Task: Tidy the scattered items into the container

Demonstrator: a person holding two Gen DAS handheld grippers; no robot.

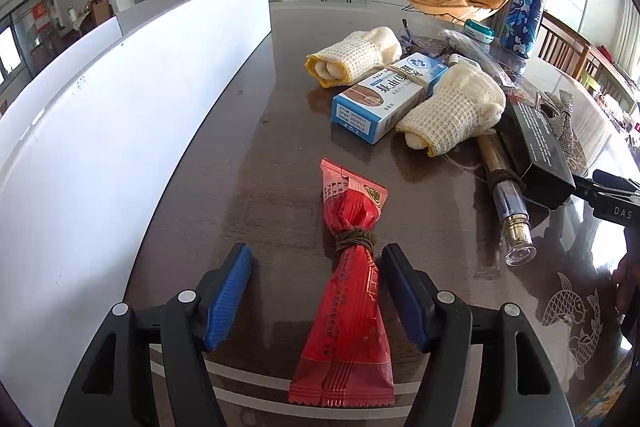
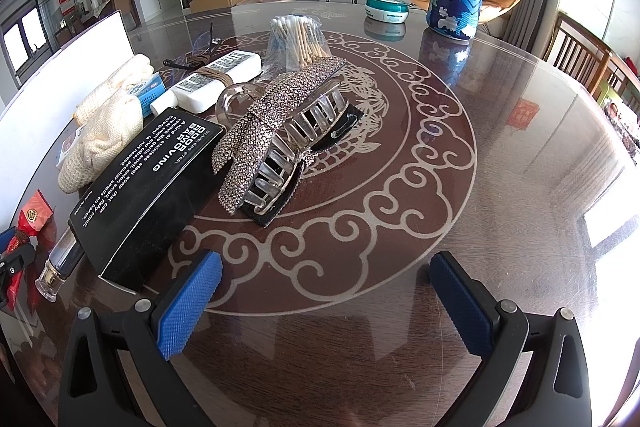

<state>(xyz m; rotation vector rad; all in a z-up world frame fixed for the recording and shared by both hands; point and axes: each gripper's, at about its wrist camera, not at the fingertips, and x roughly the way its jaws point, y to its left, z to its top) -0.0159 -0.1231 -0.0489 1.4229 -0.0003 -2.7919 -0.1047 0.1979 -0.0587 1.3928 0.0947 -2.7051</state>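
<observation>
White container [image 1: 132,115] stands along the table's [image 1: 256,147] left edge, well clear of my spread right gripper [image 2: 324,303], which holds nothing. My left gripper [image 1: 316,291] is parted too, the red packet [image 1: 348,287] lying loose on the table between its fingers.

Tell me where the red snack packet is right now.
In the left wrist view the red snack packet lies flat on the dark table, between the open fingers of the left gripper, with the white container to its left.
</observation>
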